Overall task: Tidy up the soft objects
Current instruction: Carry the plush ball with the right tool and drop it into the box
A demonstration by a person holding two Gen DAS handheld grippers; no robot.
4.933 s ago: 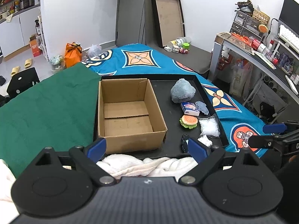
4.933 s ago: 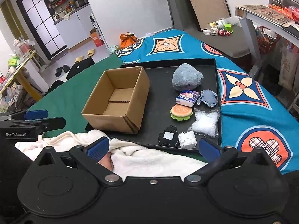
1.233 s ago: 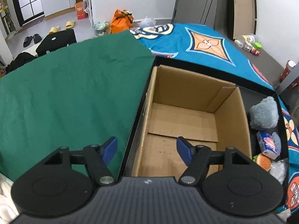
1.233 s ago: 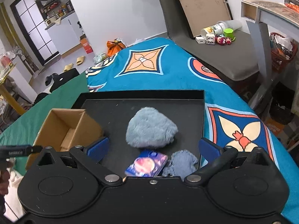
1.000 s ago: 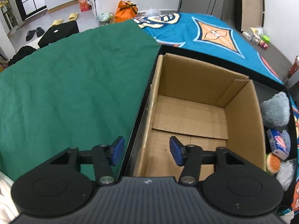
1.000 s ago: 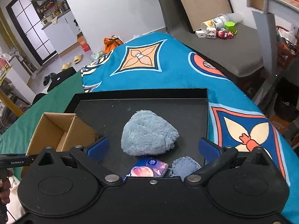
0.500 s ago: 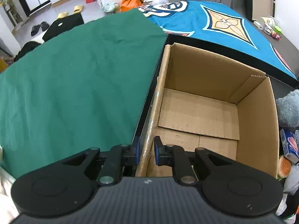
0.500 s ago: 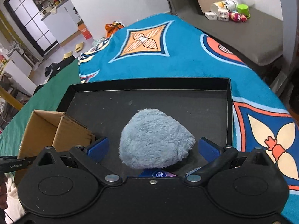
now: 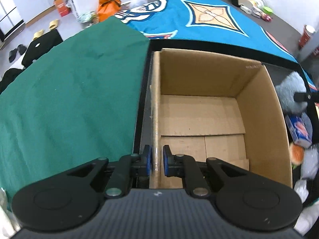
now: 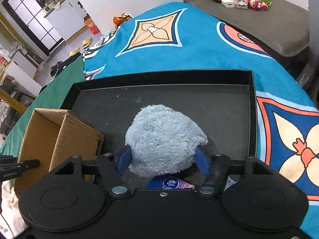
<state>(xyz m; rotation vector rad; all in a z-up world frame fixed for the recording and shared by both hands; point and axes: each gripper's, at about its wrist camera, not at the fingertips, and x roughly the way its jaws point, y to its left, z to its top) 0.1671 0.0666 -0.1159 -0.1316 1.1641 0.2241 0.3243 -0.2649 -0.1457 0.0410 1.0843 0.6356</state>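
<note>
An open, empty cardboard box point(image 9: 201, 107) stands on a black tray point(image 10: 179, 95). My left gripper point(image 9: 156, 162) is shut on the box's left wall near its front corner. A fluffy blue-grey plush point(image 10: 163, 139) lies on the tray right of the box point(image 10: 49, 139). My right gripper point(image 10: 162, 159) is shut on the plush, its blue pads pressing both sides. The plush also shows at the right edge of the left wrist view point(image 9: 291, 93). A blue tissue pack point(image 10: 169, 183) lies just under the plush.
Right of the box lie the tissue pack point(image 9: 299, 128), a burger-shaped toy point(image 9: 297, 155) and a clear plastic bag point(image 9: 310, 163). A green cloth point(image 9: 69, 99) covers the table's left, a blue patterned cloth point(image 10: 199, 45) the far side. A white towel point(image 10: 8, 199) lies in front.
My left gripper came down over the box's left wall and closed on it. My right gripper moved forward over the plush and closed its fingers on it.
</note>
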